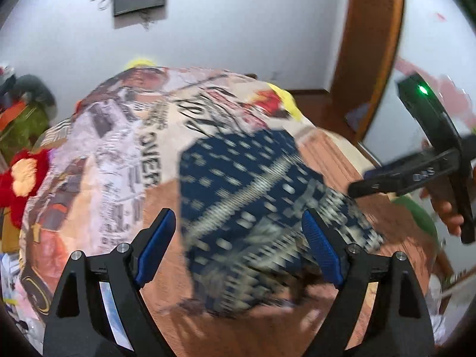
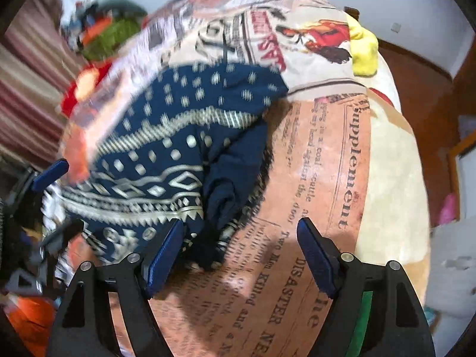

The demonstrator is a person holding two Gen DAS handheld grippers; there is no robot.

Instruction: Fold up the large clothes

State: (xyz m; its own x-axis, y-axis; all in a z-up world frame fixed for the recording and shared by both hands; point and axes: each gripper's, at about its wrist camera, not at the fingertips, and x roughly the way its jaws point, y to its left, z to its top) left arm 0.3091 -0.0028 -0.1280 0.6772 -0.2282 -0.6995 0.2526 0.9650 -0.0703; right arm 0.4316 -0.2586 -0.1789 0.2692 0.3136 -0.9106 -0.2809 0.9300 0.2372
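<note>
Blue ribbed pads on my left gripper stand spread, nothing between them; right gripper likewise wide, empty. Navy patterned garment lies bunched on the newsprint-patterned cover, just ahead of both. Left view alone shows a hand holding the right gripper.
</note>
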